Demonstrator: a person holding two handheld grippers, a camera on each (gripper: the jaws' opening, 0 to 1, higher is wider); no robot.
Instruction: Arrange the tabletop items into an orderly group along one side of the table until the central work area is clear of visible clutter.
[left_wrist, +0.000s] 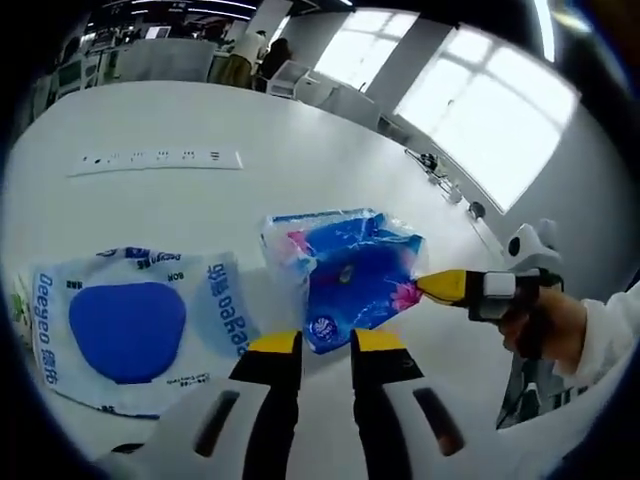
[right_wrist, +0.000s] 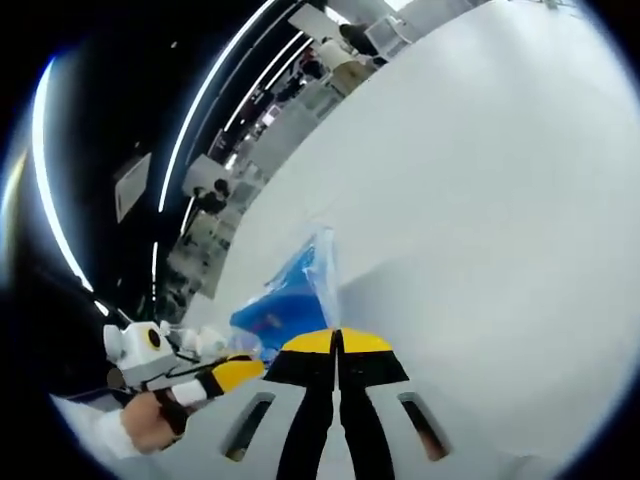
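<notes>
Blue crinkly plastic tissue pack (left_wrist: 345, 275) pinched in my right gripper (left_wrist: 432, 287), left fingers (left_wrist: 275, 345) narrowly apart and empty; white surface (left_wrist: 300, 150) barely tidied, pale wipes pack (left_wrist: 125, 330) untouched.

Large bright windows (left_wrist: 470, 120) line the far wall. Long ceiling light strips (right_wrist: 215, 95) run overhead. Desks and chairs (left_wrist: 300, 85) stand behind the white table (left_wrist: 250, 130).

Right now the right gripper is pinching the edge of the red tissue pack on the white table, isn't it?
Not quite: the tissue pack is blue, not red, as the left gripper view shows. The right gripper does pinch its edge on the white table.
</notes>
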